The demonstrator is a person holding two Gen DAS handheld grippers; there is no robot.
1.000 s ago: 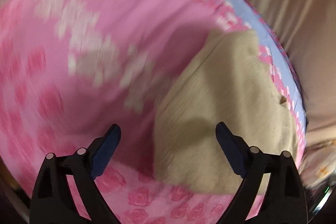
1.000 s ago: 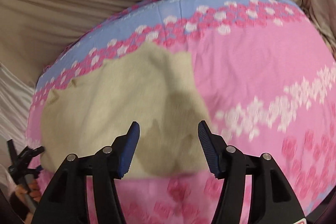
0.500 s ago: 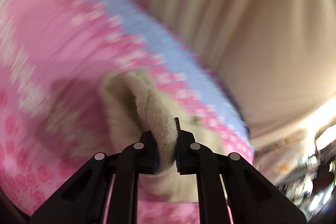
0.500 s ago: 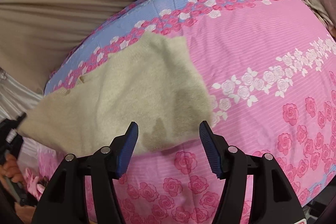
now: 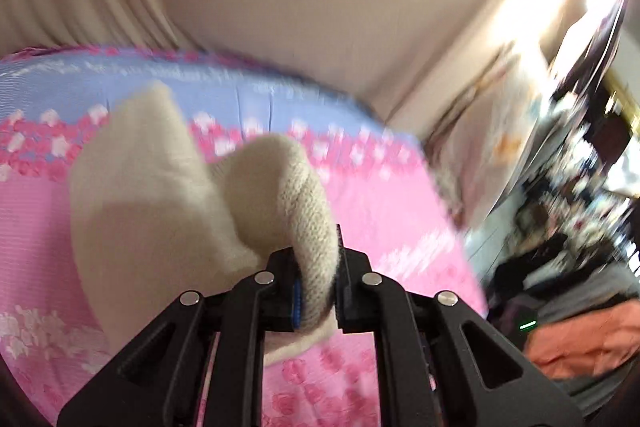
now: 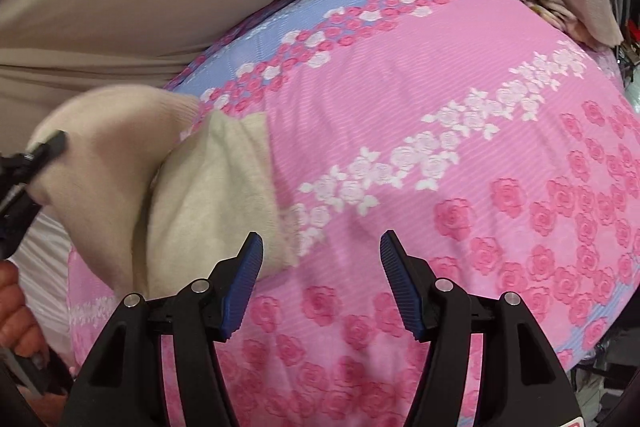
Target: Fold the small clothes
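Now folding: knit edge lifted

Left gripper [image 5: 316,267] pinches the cream knit [image 6: 208,195] edge, raised above the pink bedspread [image 6: 440,99]; the rest lies on it. Right gripper [image 6: 320,283] wide, empty, beside the knit. Next, likely: carry the edge across, lay it flat.

left tongs [image 5: 318,269]: matte black angular arms with round silver rivets and a blue ribbed pad edge. right tongs [image 6: 321,285]: same black arms with triangular cut-outs, silver rivets, ribbed blue pads, a red-and-white label corner at the right base.
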